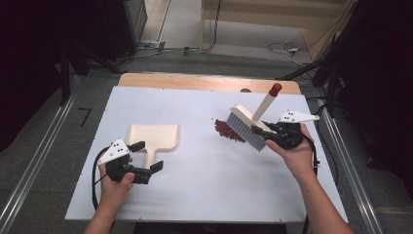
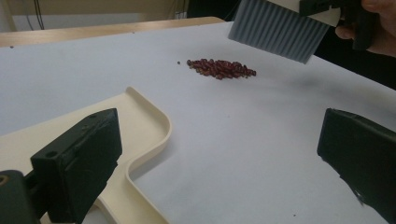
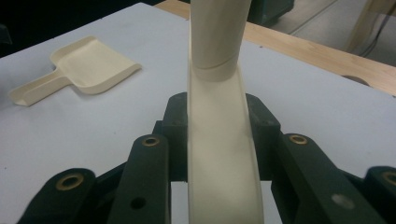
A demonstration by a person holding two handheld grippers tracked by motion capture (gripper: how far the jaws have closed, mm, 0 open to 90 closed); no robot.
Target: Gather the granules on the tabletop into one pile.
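Hovering brush (image 1: 248, 125) — beside beans (image 1: 229, 130)

The left gripper (image 1: 145, 157) rests low at the near left, fingers (image 2: 77, 161) spread wide with nothing between them. The right gripper (image 1: 260, 131), raised at the right, has its fingers (image 3: 175, 135) clamped together.

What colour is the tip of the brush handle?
Dark red; the handle tip shows best in the high view.
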